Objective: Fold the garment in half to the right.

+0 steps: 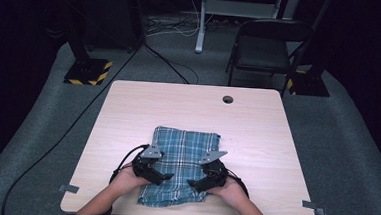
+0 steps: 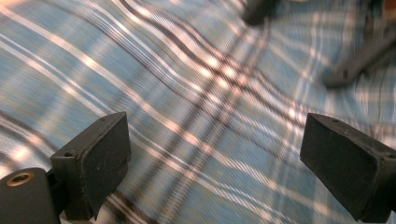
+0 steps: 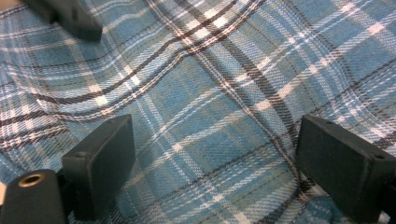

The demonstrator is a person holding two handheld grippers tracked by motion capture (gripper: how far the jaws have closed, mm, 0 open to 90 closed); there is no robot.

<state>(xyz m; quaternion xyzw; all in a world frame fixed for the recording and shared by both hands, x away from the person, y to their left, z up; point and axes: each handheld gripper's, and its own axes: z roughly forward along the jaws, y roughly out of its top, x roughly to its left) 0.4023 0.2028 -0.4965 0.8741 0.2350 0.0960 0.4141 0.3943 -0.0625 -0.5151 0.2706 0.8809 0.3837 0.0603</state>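
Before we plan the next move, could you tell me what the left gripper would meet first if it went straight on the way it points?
Most likely the plaid cloth: the open left gripper aims straight at it, though depth is unclear.

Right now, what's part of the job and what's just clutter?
In the job:
plaid cloth
left gripper, fingers open over the cloth
right gripper, fingers open over the cloth

Just around:
table
folding chair
floor cables
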